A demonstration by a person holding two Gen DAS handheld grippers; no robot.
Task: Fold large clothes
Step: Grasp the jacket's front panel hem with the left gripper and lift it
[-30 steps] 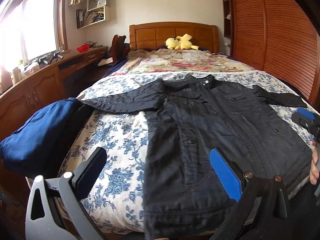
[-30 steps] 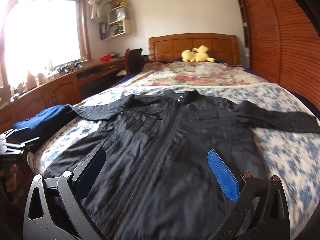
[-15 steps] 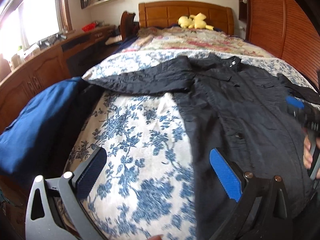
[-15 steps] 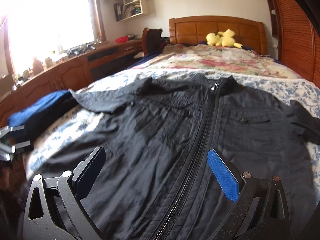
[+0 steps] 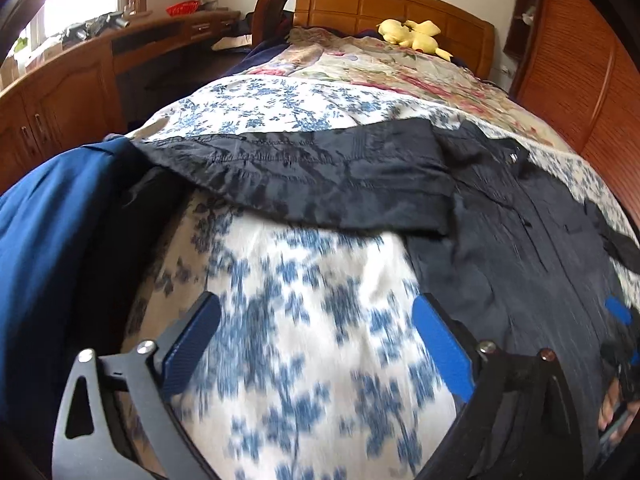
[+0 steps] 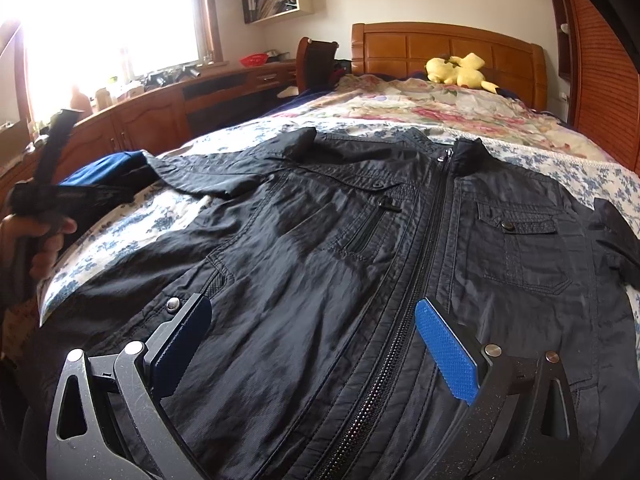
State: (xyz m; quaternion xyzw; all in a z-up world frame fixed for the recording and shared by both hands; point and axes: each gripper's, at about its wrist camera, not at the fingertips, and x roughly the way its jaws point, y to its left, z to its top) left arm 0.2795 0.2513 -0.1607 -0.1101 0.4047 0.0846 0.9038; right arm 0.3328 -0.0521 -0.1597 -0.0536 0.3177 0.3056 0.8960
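A black zip-up jacket [image 6: 360, 248] lies flat, front up, on the bed, sleeves spread to both sides. In the left wrist view its left sleeve [image 5: 304, 176] stretches across the blue-flowered bedspread [image 5: 304, 352]. My left gripper [image 5: 316, 320] is open and empty, low over the bedspread just short of that sleeve. My right gripper [image 6: 312, 320] is open and empty, low over the jacket's lower front, beside the zipper [image 6: 416, 264]. The left gripper also shows at the left edge of the right wrist view [image 6: 52, 184].
A folded blue garment [image 5: 52, 240] lies at the bed's left edge beside the sleeve end. A wooden desk and cabinets [image 5: 72, 92] run along the left wall. A yellow plush toy [image 6: 460, 70] sits by the headboard. Wooden wardrobe doors [image 5: 580, 80] stand on the right.
Both grippers have moved forward and lower over the bed. The left one swung left toward the jacket's left sleeve; the right one closed in on the jacket's front. The jacket has not moved.
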